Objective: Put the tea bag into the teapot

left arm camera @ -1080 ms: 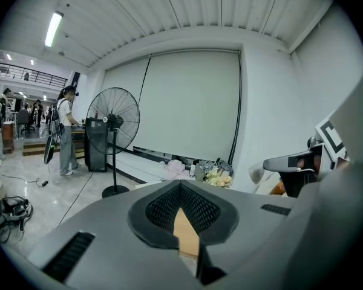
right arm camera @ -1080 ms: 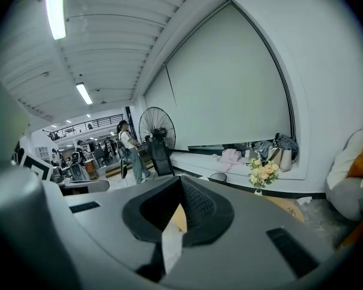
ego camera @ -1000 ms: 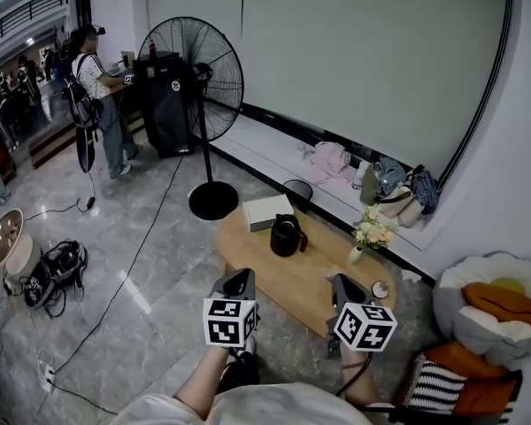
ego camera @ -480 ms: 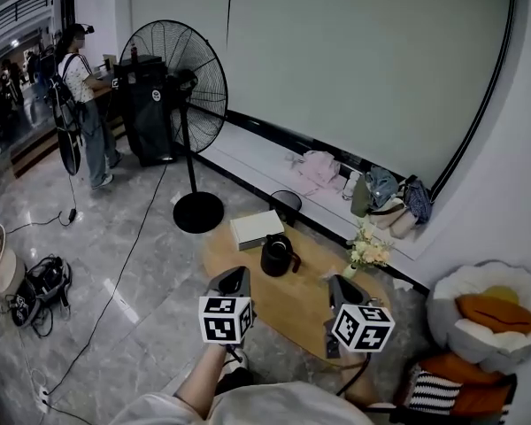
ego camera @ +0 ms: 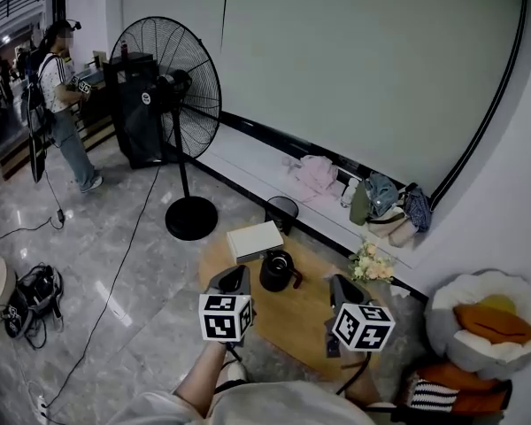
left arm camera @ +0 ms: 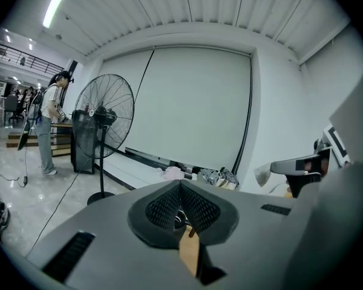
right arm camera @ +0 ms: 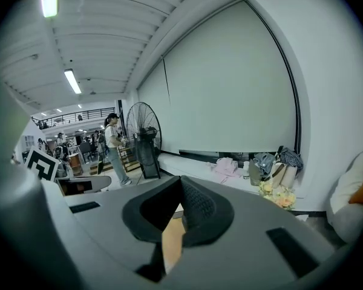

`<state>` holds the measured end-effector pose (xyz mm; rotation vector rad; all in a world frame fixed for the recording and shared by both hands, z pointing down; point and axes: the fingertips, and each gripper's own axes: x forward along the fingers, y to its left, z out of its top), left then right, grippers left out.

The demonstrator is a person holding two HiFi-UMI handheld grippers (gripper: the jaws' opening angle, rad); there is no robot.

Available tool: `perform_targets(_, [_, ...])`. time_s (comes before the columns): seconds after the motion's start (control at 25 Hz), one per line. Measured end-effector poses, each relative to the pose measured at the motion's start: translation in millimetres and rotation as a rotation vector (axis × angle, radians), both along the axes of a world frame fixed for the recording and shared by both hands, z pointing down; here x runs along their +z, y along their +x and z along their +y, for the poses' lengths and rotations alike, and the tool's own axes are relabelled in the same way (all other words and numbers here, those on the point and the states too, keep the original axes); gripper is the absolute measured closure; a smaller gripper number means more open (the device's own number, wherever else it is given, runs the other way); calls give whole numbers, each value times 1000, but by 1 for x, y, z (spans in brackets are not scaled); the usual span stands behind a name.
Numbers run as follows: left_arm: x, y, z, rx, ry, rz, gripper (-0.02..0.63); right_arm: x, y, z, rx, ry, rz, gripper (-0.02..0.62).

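A black teapot (ego camera: pixel 277 270) stands on a low oval wooden table (ego camera: pixel 292 321), beside a white box (ego camera: pixel 255 239). I see no tea bag in any view. In the head view my left gripper (ego camera: pixel 236 276) hovers over the table's near left edge, short of the teapot, and my right gripper (ego camera: pixel 340 284) is held over the table's right part. In both gripper views the jaws meet at the tip with nothing between them: left gripper (left arm camera: pixel 180 183), right gripper (right arm camera: pixel 180 180). Each gripper view points out over the room, not down at the table.
A small vase of flowers (ego camera: pixel 370 266) stands at the table's far right. Behind the table are a black bin (ego camera: pixel 283 209) and a tall standing fan (ego camera: pixel 181 87). Cushions (ego camera: pixel 482 312) lie to the right. A person (ego camera: pixel 57 104) stands far left, and cables trail across the floor.
The head view has swung, so the fan and person sit further left and the table and teapot lower in frame, nearer the grippers. Both grippers stay shut side by side.
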<state>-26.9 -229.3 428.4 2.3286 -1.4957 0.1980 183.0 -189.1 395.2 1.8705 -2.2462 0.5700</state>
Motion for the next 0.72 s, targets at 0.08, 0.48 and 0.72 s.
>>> perform_targets(0.08, [-2, -5, -13, 3, 3, 3, 589, 0, -6, -12, 2, -2, 4, 561])
perform_targets(0.48, [16, -25, -66, 27, -37, 16, 590, 10, -23, -60, 41, -27, 28, 561])
perform_targets(0.72, [29, -23, -75, 24, -62, 26, 589, 21, -13, -69, 65, -60, 44, 561])
